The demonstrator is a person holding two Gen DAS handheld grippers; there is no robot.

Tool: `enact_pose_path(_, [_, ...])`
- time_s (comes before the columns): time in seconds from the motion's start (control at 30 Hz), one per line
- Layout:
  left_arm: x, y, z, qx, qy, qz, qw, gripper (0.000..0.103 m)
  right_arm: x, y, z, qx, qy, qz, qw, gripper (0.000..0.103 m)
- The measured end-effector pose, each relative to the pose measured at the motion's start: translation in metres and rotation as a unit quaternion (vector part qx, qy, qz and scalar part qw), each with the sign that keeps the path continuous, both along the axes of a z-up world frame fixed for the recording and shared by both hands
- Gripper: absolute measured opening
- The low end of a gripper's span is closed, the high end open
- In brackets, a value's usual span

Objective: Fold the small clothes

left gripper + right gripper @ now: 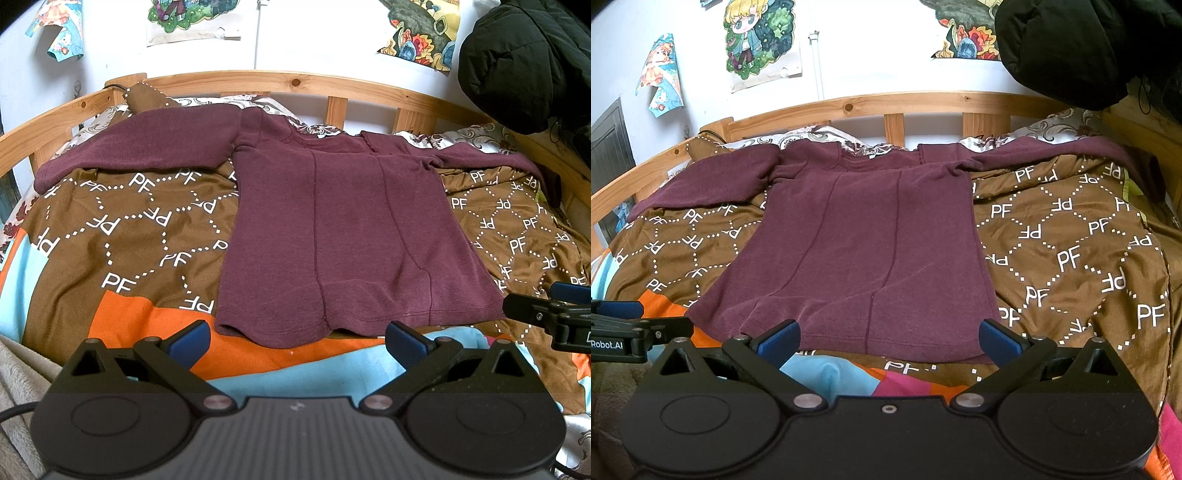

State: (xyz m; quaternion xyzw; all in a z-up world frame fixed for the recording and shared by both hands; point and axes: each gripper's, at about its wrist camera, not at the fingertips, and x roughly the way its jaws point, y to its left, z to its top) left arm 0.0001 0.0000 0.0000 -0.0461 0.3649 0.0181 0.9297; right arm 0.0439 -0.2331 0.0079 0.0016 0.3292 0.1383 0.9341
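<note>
A small maroon long-sleeved shirt (332,229) lies flat on the bed, hem toward me, both sleeves spread out to the sides. It also shows in the right wrist view (864,236). My left gripper (295,343) is open and empty, just in front of the left part of the hem. My right gripper (886,343) is open and empty, just in front of the right part of the hem. The right gripper also shows at the right edge of the left wrist view (554,310), and the left gripper at the left edge of the right wrist view (624,325).
The shirt rests on a brown "PF" patterned blanket (122,229) with orange and light blue patches. A wooden bed rail (295,83) runs along the back. A black jacket (524,62) hangs at the back right. Posters hang on the white wall (761,40).
</note>
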Motion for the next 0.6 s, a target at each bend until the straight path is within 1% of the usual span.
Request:
enact_pose_path(0.5, [0.0000, 0.0000, 0.0000, 0.000, 0.000, 0.000, 1.0000, 0.102, -0.0004, 0.0000, -0.0016, 0.001, 0.001, 0.000, 1.000, 0.102])
enact_pose_path(0.6, [0.0000, 0.0000, 0.0000, 0.000, 0.000, 0.000, 1.0000, 0.102, -0.0023, 0.0005, -0.0078, 0.000, 0.001, 0.000, 1.000, 0.102])
